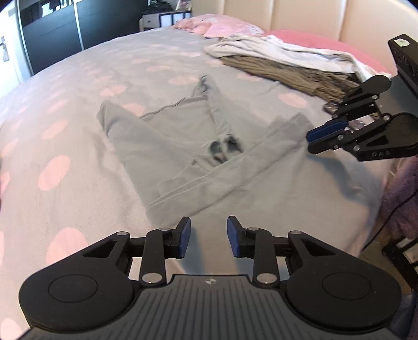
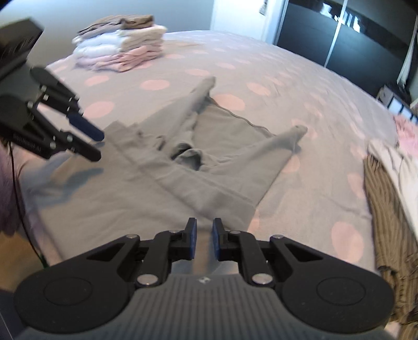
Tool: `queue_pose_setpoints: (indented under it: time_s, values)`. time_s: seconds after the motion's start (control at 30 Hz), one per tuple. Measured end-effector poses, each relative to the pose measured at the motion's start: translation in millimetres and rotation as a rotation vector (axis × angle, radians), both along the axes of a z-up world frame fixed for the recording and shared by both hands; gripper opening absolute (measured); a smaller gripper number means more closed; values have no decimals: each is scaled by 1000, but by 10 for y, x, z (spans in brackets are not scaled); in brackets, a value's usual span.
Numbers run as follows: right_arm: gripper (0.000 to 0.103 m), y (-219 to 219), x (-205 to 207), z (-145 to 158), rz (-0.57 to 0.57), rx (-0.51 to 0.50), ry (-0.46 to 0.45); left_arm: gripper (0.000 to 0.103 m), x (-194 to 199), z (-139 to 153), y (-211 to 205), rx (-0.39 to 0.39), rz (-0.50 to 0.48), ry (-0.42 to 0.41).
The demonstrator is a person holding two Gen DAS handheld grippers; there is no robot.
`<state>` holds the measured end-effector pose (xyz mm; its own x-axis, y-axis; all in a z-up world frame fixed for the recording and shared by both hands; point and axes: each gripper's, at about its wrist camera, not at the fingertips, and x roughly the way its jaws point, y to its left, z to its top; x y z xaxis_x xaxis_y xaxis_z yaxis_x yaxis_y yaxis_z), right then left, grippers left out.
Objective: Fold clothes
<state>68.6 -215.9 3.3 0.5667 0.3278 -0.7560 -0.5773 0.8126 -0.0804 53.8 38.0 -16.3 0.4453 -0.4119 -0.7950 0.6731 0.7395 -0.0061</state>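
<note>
A grey long-sleeved garment (image 1: 183, 157) (image 2: 209, 177) lies spread on the bed, both sleeves folded in so that they cross over its body. My left gripper (image 1: 208, 236) hovers over the garment's near hem, open, with nothing between its blue pads. My right gripper (image 2: 204, 238) hangs above the opposite near corner, its jaws only a narrow gap apart and empty. Each gripper shows in the other's view: the right one (image 1: 310, 142) at the right edge, the left one (image 2: 99, 146) at the left edge, both clear of the cloth.
A grey bedspread with pink dots (image 1: 78, 117) covers the bed. A stack of folded clothes (image 2: 125, 44) sits at one far corner. An unfolded pile, white over brown striped (image 1: 287, 65) (image 2: 386, 198), lies by the pink pillows and headboard (image 1: 300, 15). Dark wardrobe doors (image 1: 65, 26) stand beyond the bed.
</note>
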Motion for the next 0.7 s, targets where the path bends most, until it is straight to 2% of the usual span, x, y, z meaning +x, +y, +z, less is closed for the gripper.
queue_pose_setpoints:
  time_s: [0.33, 0.47, 0.7]
  values:
    - [16, 54, 486, -352, -91, 50, 68, 28, 292, -213, -17, -53, 52, 1]
    - [16, 65, 544, -384, -84, 43, 85, 28, 314, -225, -43, -42, 38, -13]
    - [16, 24, 551, -337, -104, 72, 86, 28, 371, -155, -22, -68, 92, -21]
